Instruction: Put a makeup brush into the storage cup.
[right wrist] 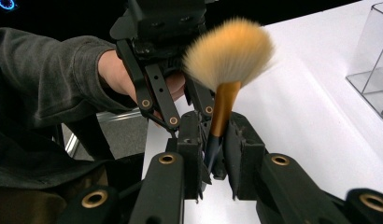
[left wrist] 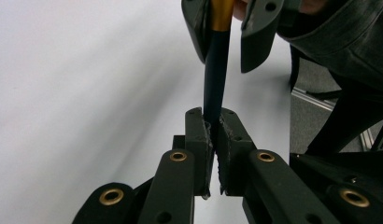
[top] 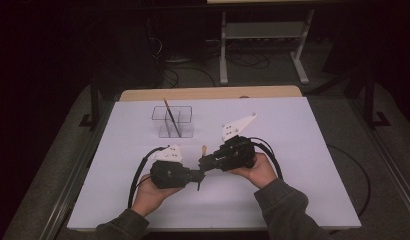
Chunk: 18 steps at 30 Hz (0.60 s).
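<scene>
A makeup brush (right wrist: 229,51) with fanned orange bristles, a gold ferrule and a dark handle (left wrist: 215,70) stands between the two grippers near the table's middle front (top: 203,150). My left gripper (left wrist: 214,123) is shut on the lower end of the handle, also seen from above (top: 199,176). My right gripper (right wrist: 216,135) has its jaws around the handle just below the ferrule. A gap shows beside the handle, so its pads do not press on it. In the high view the right gripper (top: 203,163) meets the left one tip to tip.
A clear plastic organiser (top: 173,121) with a thin dark brush (top: 171,117) leaning in it stands behind the grippers; its corner shows in the right gripper view (right wrist: 374,60). The white table cover (top: 303,150) spreads to both sides. A white desk frame (top: 263,40) stands beyond the table.
</scene>
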Each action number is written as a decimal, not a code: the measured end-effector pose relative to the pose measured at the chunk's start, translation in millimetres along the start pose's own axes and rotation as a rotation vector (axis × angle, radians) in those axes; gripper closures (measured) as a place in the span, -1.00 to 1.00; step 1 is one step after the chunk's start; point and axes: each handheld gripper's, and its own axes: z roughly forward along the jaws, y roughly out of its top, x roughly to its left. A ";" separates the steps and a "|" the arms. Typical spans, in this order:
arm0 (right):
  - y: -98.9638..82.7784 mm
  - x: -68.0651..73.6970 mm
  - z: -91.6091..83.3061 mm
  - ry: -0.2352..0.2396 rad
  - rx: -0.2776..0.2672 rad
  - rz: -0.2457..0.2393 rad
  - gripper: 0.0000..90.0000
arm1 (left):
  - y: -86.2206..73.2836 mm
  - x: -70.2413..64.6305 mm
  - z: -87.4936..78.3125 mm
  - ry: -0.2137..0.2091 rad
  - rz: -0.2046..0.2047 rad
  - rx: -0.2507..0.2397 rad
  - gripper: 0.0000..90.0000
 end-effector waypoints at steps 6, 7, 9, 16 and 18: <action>0.5 -0.2 0.7 -0.007 0.000 0.003 0.82 | 1.0 -1.7 2.9 -0.004 -0.003 0.000 0.86; 0.7 -0.1 0.9 -0.007 0.001 0.001 0.82 | 1.0 -1.8 2.9 -0.005 -0.001 0.002 0.86; 1.1 -0.1 1.4 -0.006 0.004 -0.007 0.83 | 0.8 -2.1 3.2 -0.004 0.003 0.005 0.85; 4.0 -0.8 3.9 -0.017 0.057 -0.019 0.84 | -2.2 -2.5 1.5 0.037 0.005 0.017 0.64; 4.1 -1.8 4.0 -0.018 0.067 -0.014 0.84 | -4.5 -1.5 -0.2 0.043 0.000 0.017 0.60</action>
